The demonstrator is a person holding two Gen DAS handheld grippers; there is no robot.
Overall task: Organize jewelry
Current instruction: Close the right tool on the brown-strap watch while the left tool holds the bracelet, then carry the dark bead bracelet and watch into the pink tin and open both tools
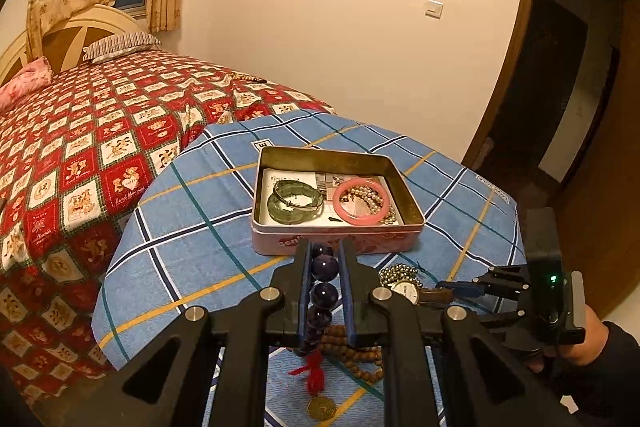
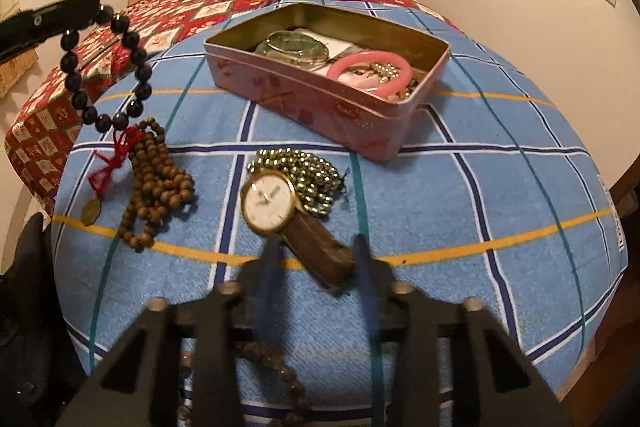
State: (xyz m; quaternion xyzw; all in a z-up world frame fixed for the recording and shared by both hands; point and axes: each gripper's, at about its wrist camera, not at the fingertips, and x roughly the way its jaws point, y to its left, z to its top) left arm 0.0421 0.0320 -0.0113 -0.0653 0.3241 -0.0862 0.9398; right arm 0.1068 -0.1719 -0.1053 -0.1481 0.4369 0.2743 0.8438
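My left gripper [image 1: 325,259] is shut on a dark purple bead bracelet [image 1: 322,295] with a red tassel and brass charm, held above the table; it hangs as a loop in the right wrist view [image 2: 106,67]. A pink tin [image 1: 336,239] holds a green bangle [image 1: 294,201], a pink bangle [image 1: 362,201] and pearl beads. My right gripper [image 2: 316,251] is open, its fingers either side of the brown strap of a gold watch [image 2: 269,202]. Gold-green beads [image 2: 310,173] lie behind the watch. Brown wooden beads [image 2: 156,183] lie to its left.
The small table has a blue checked cloth [image 2: 480,207]. A bed with a red patterned quilt [image 1: 80,155] stands behind and left of it. More wooden beads [image 2: 276,367] lie under the right gripper. A dark doorway [image 1: 560,99] is to the right.
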